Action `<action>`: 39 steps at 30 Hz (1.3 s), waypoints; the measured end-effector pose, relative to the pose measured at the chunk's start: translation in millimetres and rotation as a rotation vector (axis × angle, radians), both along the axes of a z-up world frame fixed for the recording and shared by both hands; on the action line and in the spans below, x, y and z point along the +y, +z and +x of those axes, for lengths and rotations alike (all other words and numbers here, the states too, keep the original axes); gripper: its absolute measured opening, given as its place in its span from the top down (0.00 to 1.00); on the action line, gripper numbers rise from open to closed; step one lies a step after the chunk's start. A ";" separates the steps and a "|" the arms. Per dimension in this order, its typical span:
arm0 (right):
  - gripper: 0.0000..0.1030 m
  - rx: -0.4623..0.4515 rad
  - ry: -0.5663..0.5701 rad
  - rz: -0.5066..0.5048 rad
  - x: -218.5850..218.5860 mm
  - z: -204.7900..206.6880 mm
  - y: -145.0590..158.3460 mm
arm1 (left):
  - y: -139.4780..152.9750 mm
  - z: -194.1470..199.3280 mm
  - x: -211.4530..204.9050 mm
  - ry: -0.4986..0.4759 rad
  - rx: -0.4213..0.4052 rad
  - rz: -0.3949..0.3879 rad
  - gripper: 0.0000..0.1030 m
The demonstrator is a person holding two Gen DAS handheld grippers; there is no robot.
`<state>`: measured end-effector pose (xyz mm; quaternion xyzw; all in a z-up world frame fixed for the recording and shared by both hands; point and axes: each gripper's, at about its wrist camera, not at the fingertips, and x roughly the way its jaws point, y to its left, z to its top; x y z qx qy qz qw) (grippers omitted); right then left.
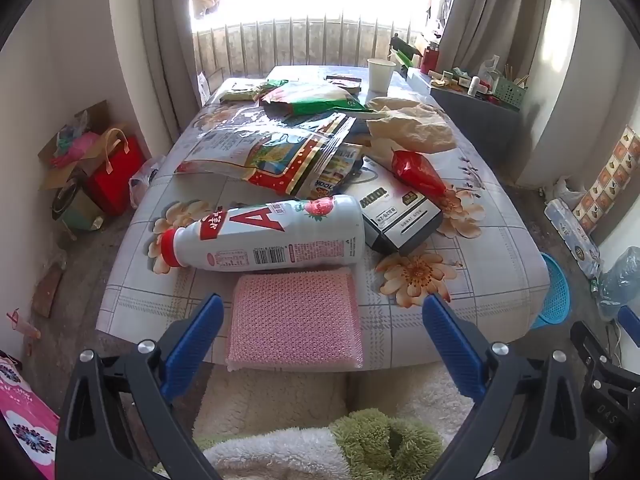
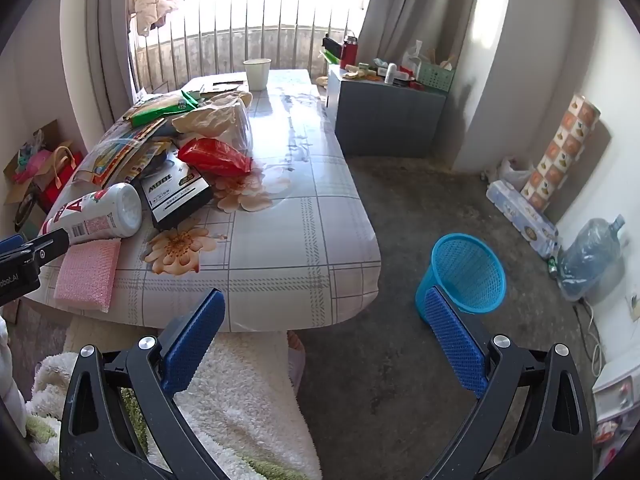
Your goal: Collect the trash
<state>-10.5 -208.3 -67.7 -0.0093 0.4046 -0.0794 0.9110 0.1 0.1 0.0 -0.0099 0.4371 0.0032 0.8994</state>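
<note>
Left wrist view: left gripper w/ jaws spread wide, nothing between the pads, held above the near table edge. Fluffy white/green fabric lies below it. Just past the fingertips, a pink sponge sits flat at the near edge of the table, which has a floral plaid cover. Touching the sponge's far side: a white bottle lying on its side, red cap pointing left. To the right of the bottle's base, a black box, tilted, partly under a red wrapper. Behind those, a heap of trash: large clear/red printed bag, green packet, crumpled beige bag. At the far end, a white paper cup stands upright.

Right wrist view: right gripper also spread wide & empty, over the table's near right corner and bare floor. Blue mesh bin stands upright on the floor, right of the table, well apart from the trash pile; the right fingertip overlaps its base in this view, contact can't tell. Farther right along the wall: a water jug. Grey cabinet w/ clutter on top stands beside the table's far end.
</note>
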 end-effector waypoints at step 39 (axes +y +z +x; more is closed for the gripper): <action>0.08 0.006 0.000 -0.004 -1.8 5.0 10.1 | -0.4 -1.6 -0.2 0.002 0.005 0.000 0.05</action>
